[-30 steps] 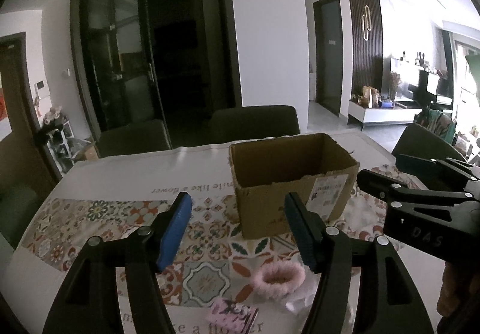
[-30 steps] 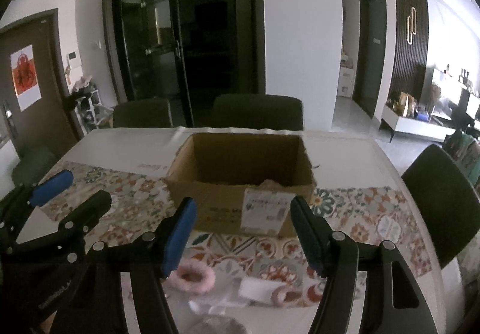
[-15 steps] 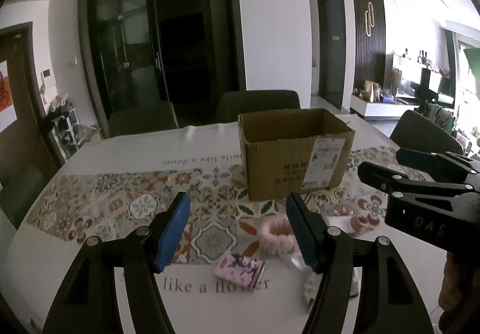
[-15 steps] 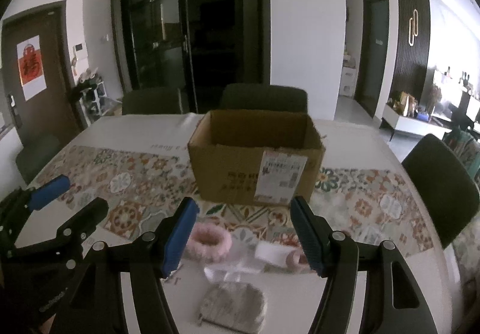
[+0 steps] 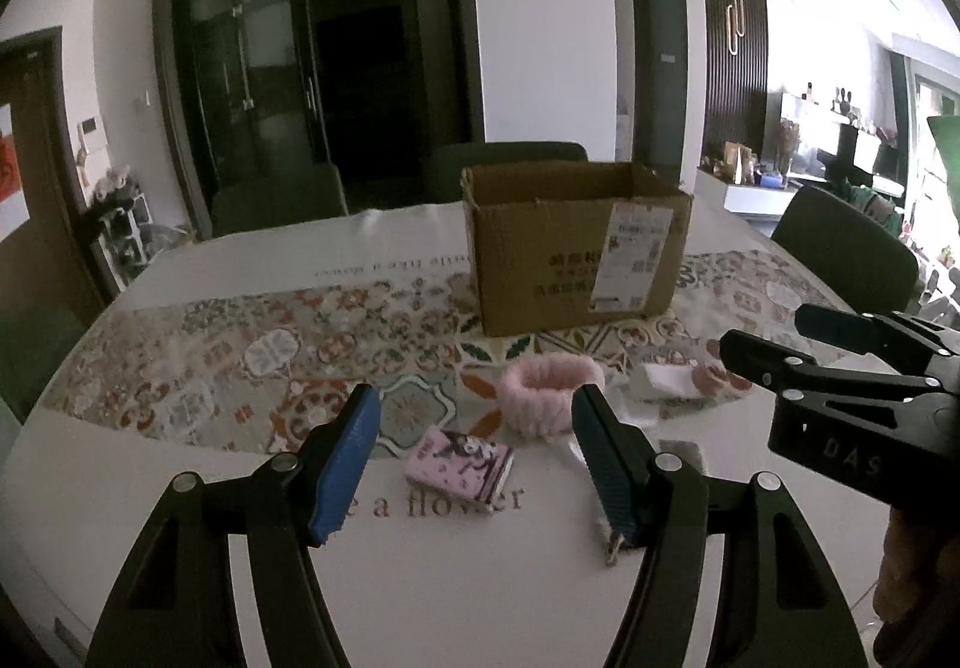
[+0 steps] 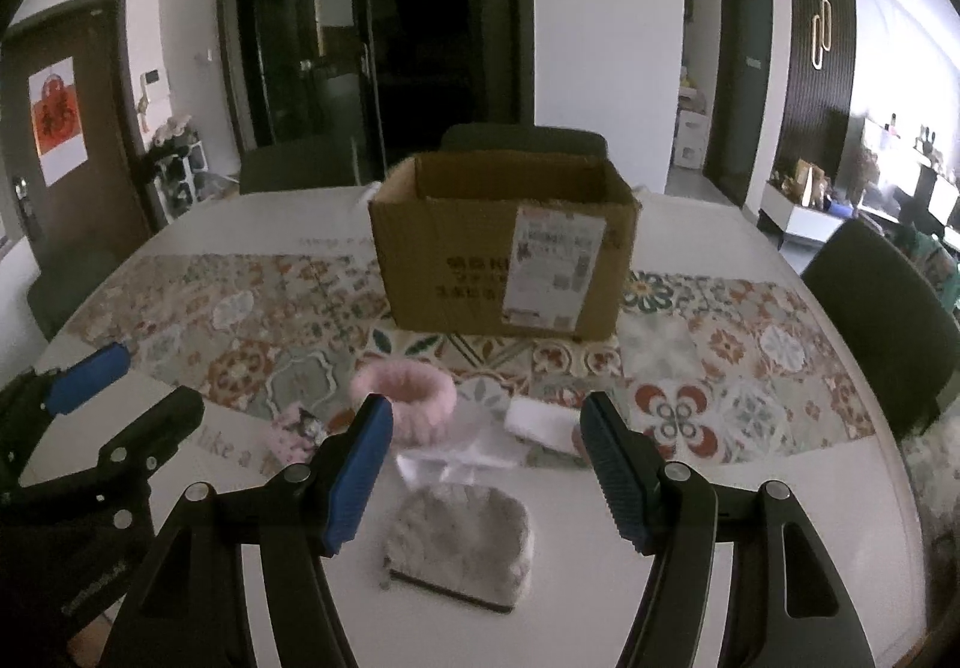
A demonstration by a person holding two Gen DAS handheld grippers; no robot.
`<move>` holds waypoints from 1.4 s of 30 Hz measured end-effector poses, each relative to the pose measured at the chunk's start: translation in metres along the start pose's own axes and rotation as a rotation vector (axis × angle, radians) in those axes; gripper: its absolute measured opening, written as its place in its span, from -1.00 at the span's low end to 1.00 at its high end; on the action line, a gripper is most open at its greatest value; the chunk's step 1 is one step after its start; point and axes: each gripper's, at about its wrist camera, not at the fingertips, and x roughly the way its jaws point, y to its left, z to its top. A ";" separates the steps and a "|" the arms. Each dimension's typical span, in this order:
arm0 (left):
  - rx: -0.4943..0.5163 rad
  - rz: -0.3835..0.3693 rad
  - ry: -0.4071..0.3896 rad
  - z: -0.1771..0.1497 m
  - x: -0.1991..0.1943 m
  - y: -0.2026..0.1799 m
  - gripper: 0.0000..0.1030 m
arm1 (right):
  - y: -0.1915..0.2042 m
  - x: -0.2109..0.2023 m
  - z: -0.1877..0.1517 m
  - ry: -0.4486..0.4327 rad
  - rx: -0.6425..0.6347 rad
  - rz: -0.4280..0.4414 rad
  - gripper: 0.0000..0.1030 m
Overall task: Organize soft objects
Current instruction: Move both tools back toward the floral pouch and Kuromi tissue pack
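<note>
**Nothing in the box yet, both tools empty**

I have the left tool and the right tool low over the table, each with its jaws well apart and nothing between them. The soft things all lie on the table in front of the open cardboard box: a pink fluffy band, a small pink patterned pouch just before my left tool, and a grey fuzzy zip pouch under my right tool. A crumpled clear plastic bag and a white folded item lie near. I cannot see inside the box. I judge the sorting is at its beginning; every piece remains to be picked.
</note>
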 end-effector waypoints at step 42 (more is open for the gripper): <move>0.168 -0.202 0.115 -0.057 0.108 0.037 0.79 | 0.031 0.092 -0.066 0.151 0.111 -0.138 0.83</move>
